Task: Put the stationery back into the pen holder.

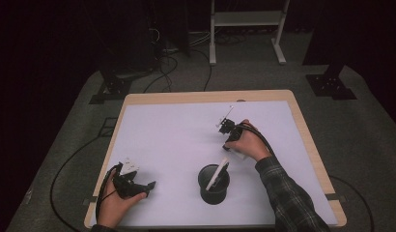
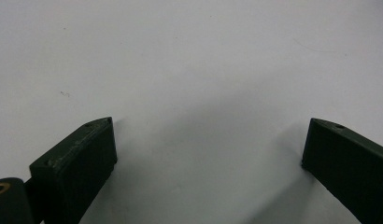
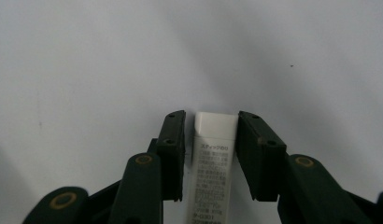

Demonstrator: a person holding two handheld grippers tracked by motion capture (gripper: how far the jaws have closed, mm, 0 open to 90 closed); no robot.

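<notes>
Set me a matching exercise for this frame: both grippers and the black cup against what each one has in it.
1 left gripper
2 right gripper
3 black cup

a slanted white item inside
b jaws wide apart, nothing between
c white stick between its jaws

Pairs: 1-b, 2-c, 3-a

The table [image 1: 307,140] has a pale wood edge, and its top is covered by a smooth, matt white sheet [image 1: 176,140]. The cup [image 1: 214,184] looks like dark mesh. The white stick [image 3: 212,158] is smooth plastic with a printed paper label. The right gripper [image 3: 212,126] has matt black plastic jaws with ridged faces. The sleeve [image 1: 288,198] is checked cloth.
</notes>
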